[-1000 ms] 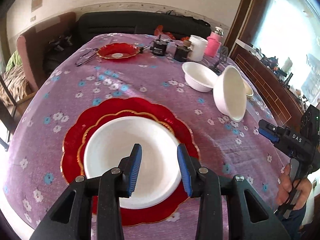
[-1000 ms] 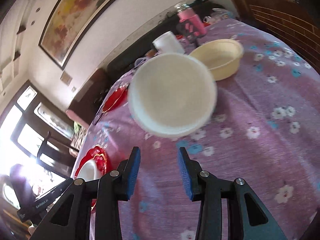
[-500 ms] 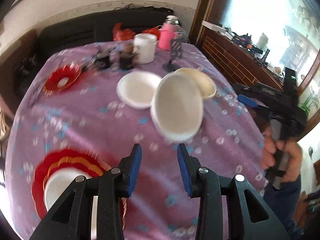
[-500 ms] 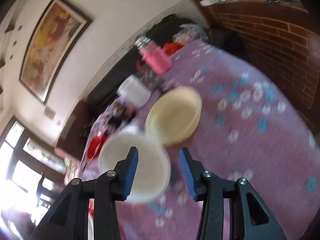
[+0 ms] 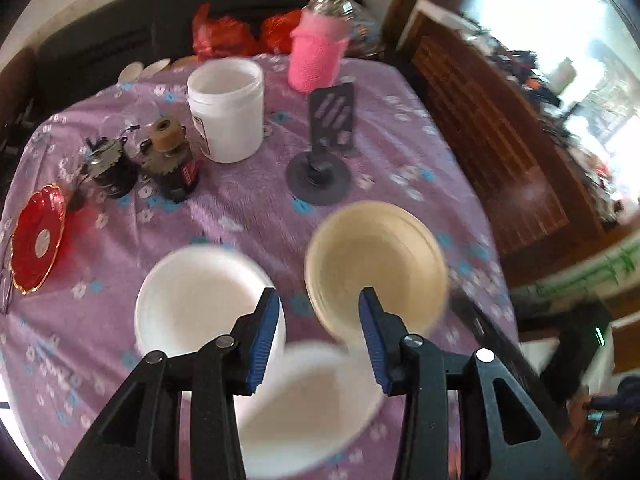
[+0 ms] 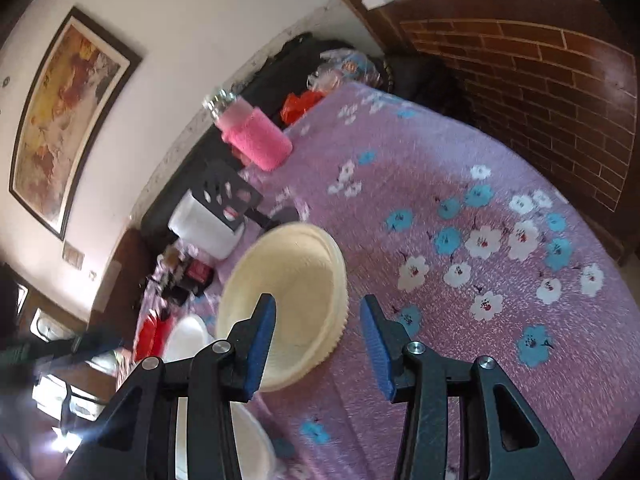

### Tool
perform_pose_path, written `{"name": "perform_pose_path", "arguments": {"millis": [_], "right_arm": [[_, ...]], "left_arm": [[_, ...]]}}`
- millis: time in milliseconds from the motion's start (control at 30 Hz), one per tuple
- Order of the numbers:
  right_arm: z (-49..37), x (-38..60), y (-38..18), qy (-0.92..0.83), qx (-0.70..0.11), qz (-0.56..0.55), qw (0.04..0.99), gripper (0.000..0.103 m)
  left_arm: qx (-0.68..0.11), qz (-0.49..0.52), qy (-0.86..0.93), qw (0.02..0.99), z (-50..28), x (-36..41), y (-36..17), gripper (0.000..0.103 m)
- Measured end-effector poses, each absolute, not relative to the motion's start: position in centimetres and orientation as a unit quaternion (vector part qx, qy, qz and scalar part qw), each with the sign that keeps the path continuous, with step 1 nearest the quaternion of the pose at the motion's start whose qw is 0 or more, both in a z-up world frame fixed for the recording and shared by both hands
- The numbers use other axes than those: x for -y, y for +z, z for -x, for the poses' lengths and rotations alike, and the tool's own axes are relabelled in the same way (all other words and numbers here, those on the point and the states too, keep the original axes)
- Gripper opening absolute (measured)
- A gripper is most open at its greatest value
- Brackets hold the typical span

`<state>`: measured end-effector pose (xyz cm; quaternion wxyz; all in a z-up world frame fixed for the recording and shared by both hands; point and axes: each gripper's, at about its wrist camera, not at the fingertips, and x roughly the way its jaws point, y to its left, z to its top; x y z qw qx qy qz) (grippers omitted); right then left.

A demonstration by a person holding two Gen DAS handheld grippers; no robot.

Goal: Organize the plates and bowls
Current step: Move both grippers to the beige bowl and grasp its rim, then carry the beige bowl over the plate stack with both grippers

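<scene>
Bowls crowd the near half of the surface (image 5: 248,216), which wears a purple flowered cloth: a white bowl (image 5: 200,300) sits upright on the left, a cream bowl (image 5: 376,264) just beside it on the right, and a second white bowl (image 5: 312,404) lies nearest the camera, blurred, its rim overlapping the other two in the picture (whether it touches them I cannot tell). All three look mouth-up, so none has a real long axis; the cream one looks tilted, its mouth leaning toward the lens, though blur may account for some of that. They are probably grouped here so they can be nested by kind, away from the small red plate (image 5: 38,238) at the far left edge.

The left gripper (image 5: 318,336) hangs over the gap between the bowls, pointing steeply down; its jaws are opening with nothing between the pads, only bowls showing beyond them. The right gripper (image 6: 318,344) comes in at a shallower slant toward the cream bowl (image 6: 288,304), whose ribbed wall shows between its fingers but clear of both pads, so it too is parted and empty.

Behind the bowls stand a white jar (image 5: 226,110), a pink-sleeved bottle (image 5: 318,54) and a black stand (image 5: 324,152), far enough back to leave room for stacking.
</scene>
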<state>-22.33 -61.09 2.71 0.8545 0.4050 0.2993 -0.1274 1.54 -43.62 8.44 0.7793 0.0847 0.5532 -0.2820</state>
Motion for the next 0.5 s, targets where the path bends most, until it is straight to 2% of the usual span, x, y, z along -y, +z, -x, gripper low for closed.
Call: {"name": "perform_pose_path", "arguments": {"millis": [333, 367, 400, 433, 500], "right_arm": [[20.6, 61.2, 0.8, -0.099, -0.312, -0.427, 0.843, 0.046], [20.5, 61.2, 0.8, -0.102, -0.313, -0.425, 0.843, 0.042], [20.4, 61.1, 0.6, -0.104, -0.317, -0.421, 0.843, 0.027], [20.2, 60.9, 0.5, -0.109, -0.327, -0.413, 0.843, 0.017], [20.4, 61.1, 0.3, -0.112, -0.322, -0.42, 0.841, 0.015]], "left_arm": [[-0.621, -0.116, -0.245, 0.735, -6.5, 48.2, 1.8, 0.039], [-0.625, -0.129, -0.24, 0.732, -6.3, 48.7, 1.3, 0.033], [-0.627, -0.139, -0.237, 0.729, -6.3, 49.0, 0.9, 0.027], [-0.632, -0.137, -0.24, 0.724, -6.2, 49.2, 0.7, 0.017], [-0.634, -0.144, -0.237, 0.722, -5.8, 49.6, 0.4, 0.015]]}}
